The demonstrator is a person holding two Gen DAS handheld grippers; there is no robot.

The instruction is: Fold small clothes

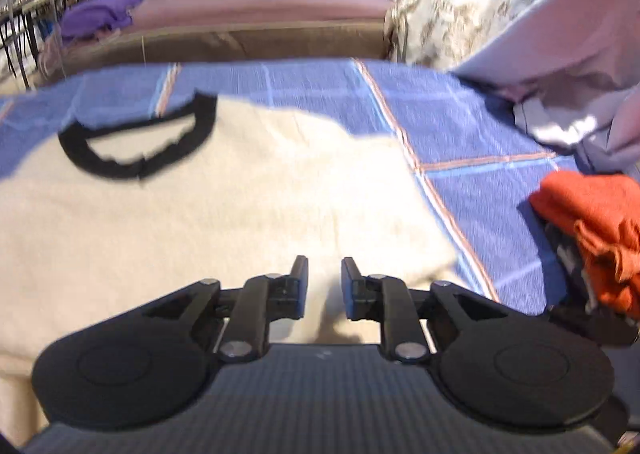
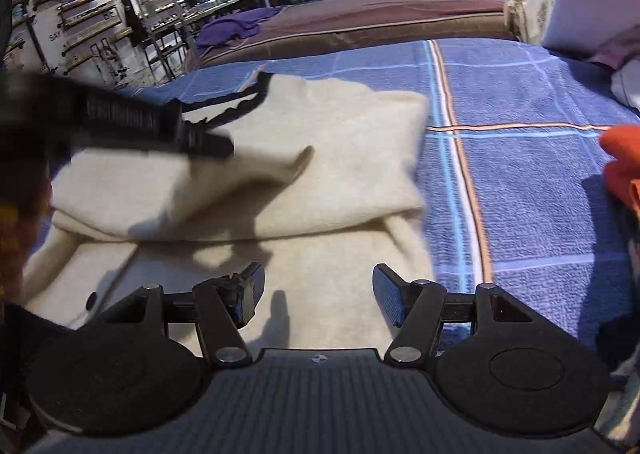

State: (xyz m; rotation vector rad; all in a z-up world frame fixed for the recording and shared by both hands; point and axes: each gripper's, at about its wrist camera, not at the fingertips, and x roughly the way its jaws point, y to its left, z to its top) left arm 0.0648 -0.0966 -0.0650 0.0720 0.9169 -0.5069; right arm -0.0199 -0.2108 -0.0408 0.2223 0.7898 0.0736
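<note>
A cream knitted top [image 2: 320, 141] with a black-trimmed neckline [image 1: 136, 145] is spread on a blue checked blanket [image 2: 520, 181], toward its left side. One part has been laid over across the body, so that a doubled layer with a soft rounded edge is seen in the right wrist view; the cloth is fuzzy and plain, and no label or print can be made out on it. Writing on the wall shelves beyond the bed is too small to be read.

The left gripper [image 1: 324, 282] is held low over the cream cloth, its jaws parted by a narrow gap with nothing gripped between them. The right gripper [image 2: 318, 294] is held over the near part of the top, its jaws standing wide apart and empty.

To the right of the top, a broad stretch of blanket lies bare up to an orange garment [image 1: 596, 225] at the right edge. Pale lilac cloth [image 1: 568, 53] is heaped at the far right corner.
</note>
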